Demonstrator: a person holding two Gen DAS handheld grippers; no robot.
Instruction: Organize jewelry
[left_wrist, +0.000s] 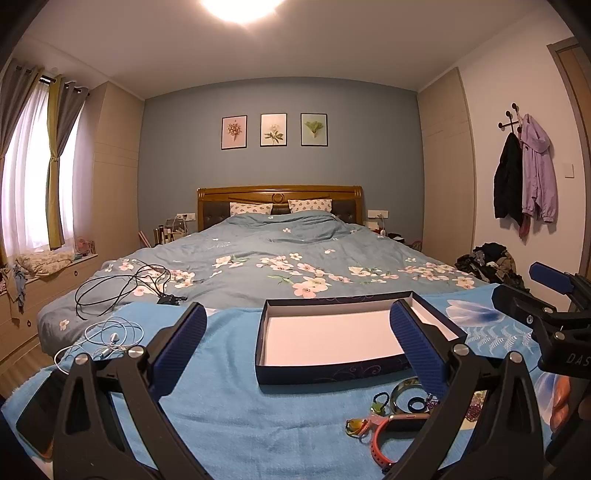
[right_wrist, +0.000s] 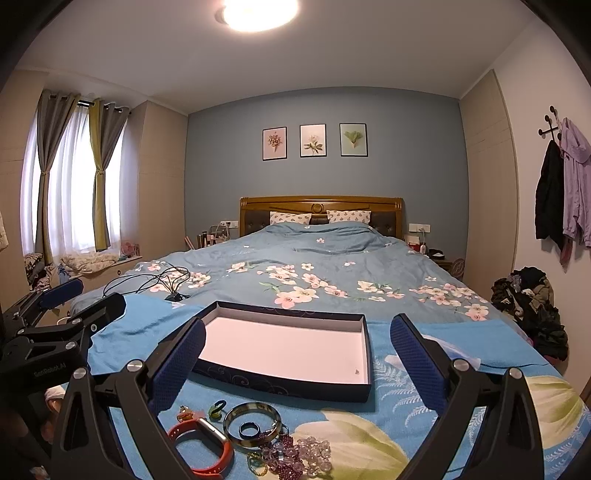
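Note:
A shallow dark blue box (left_wrist: 280, 376) (right_wrist: 295, 387) with a white inside lies open and empty on a blue towel. In front of it lies a heap of jewelry: an orange wristband (right_wrist: 207, 448) (left_wrist: 384, 439), a metal bangle (right_wrist: 253, 411) (left_wrist: 404, 387) around a dark blue ring (right_wrist: 249, 430), purple bead strings (right_wrist: 299, 456) and small charms (right_wrist: 216, 408). My left gripper (left_wrist: 295, 343) is open and empty above the towel, left of the heap. My right gripper (right_wrist: 295, 350) is open and empty above the heap.
The blue towel (right_wrist: 443, 424) covers the foot of a bed with a floral duvet (left_wrist: 295, 258). Black cables (left_wrist: 125, 288) and white earphones (left_wrist: 107, 339) lie at the left. A dark phone (left_wrist: 40, 417) lies at the towel's left edge. Clothes are piled on the floor (right_wrist: 532, 306) at the right.

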